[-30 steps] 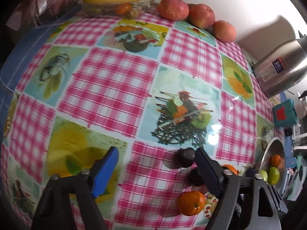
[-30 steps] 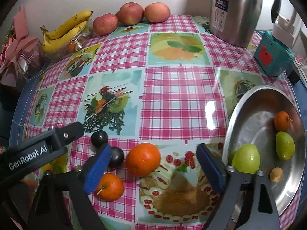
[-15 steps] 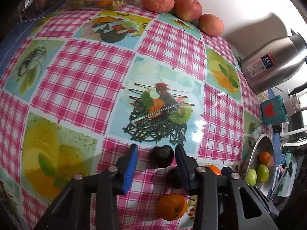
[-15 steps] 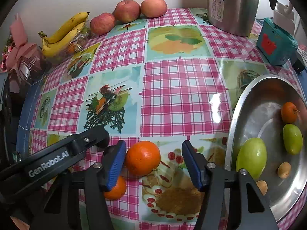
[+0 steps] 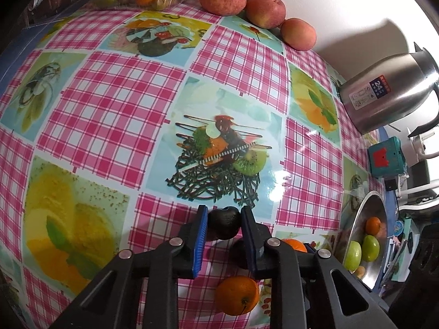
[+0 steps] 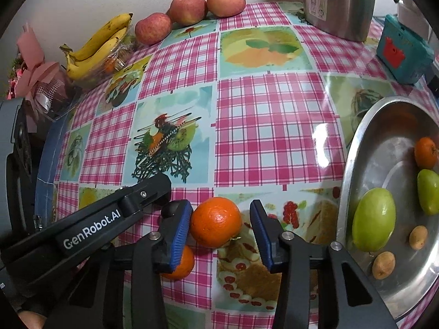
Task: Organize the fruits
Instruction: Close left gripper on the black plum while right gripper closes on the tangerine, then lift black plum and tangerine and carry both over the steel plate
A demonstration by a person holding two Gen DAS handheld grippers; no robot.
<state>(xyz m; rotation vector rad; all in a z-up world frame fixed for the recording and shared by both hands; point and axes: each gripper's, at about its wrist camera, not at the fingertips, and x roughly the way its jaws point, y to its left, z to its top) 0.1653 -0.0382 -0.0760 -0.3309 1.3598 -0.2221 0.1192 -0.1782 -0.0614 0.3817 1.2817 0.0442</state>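
Two tools work over the checked bench (image 6: 274, 126). At the right sits the steel bowl (image 6: 354, 164), already holding green fruits and a small orange. Near centre, the right tool (image 6: 219, 226) stands partly open around the large orange (image 6: 215, 222), its left pad touching, the right pad apart. The left tool (image 5: 223, 229) is clamped on the dark plum (image 5: 223, 223). Both grasps look under way; next, I judge, the right one closes fully, then each fruit lifts toward the bowl.
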